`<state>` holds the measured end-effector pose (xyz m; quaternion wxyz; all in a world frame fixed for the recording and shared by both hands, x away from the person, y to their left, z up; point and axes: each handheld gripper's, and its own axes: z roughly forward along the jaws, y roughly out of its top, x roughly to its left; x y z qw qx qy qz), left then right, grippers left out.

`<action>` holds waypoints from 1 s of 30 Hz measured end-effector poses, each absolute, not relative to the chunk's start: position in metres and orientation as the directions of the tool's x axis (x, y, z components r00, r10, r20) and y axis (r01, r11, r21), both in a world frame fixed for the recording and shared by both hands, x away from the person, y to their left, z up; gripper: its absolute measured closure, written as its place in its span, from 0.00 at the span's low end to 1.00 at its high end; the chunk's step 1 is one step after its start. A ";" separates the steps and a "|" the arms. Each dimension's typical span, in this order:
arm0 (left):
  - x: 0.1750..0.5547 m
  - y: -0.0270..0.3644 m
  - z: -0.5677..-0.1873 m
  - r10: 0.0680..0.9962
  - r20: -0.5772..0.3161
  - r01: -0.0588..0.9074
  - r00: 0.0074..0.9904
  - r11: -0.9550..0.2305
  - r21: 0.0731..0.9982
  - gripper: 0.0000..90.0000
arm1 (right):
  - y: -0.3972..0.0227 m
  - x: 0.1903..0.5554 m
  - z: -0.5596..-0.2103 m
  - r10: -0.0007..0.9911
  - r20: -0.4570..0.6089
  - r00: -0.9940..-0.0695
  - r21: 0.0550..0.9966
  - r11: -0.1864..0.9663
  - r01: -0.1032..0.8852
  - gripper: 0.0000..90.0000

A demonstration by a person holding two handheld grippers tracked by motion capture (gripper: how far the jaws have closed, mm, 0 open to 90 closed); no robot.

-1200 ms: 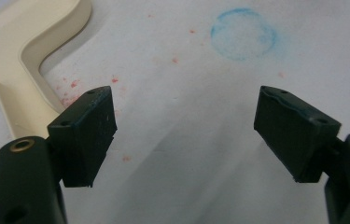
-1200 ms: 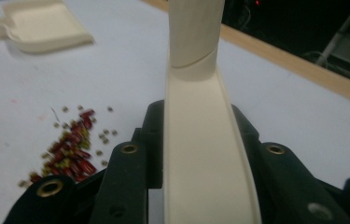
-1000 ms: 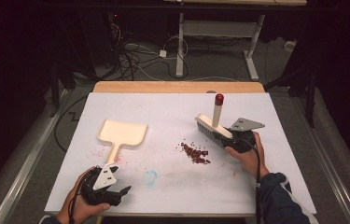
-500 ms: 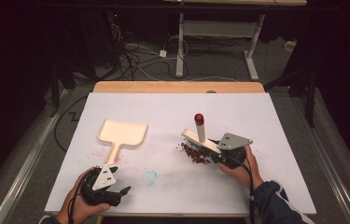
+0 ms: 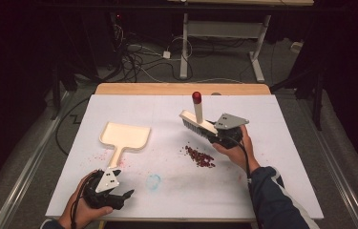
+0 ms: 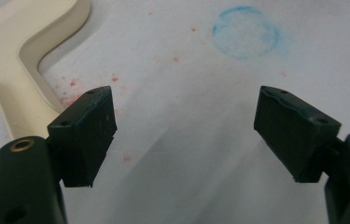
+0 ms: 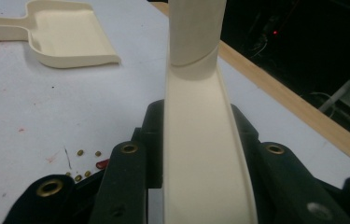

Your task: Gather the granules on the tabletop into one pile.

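Cream plastic brush with a red-tipped handle (image 5: 198, 120) sits pinched in my right gripper (image 5: 220, 134), above dark red crumbs (image 5: 200, 157); my left gripper (image 5: 115, 199) rests spread near the cream dustpan (image 5: 125, 137).

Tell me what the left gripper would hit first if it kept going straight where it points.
Probably nothing solid: past the left gripper, open, lie bare table and a blue ring stain. The dustpan handle sits off to one side.

Left gripper (image 5: 125, 196): black, brass-ringed screw holes, grey three-cornered plate, black cable.
Right gripper (image 5: 213, 135): black, grey plate.
Sleeve (image 5: 274, 200): dark blue, white stripe.
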<state>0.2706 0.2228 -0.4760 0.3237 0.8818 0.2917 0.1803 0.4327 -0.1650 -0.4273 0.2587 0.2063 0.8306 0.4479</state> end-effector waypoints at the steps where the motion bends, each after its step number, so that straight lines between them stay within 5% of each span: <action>1: 0.270 0.223 -0.476 0.631 0.126 0.400 0.765 -0.619 0.676 0.22 | -0.163 0.435 -0.429 0.570 -0.237 -0.787 0.850 0.513 0.116 0.76; 18: 0.269 0.222 -0.476 0.634 0.133 0.399 0.762 -0.621 0.675 0.22 | -0.181 0.404 -0.449 0.323 -0.194 -0.926 0.835 0.550 0.018 0.76; 30: 0.269 0.223 -0.474 0.633 0.139 0.393 0.762 -0.621 0.678 0.22 | -0.191 0.395 -0.428 0.470 -0.216 -0.856 0.877 0.479 0.042 0.76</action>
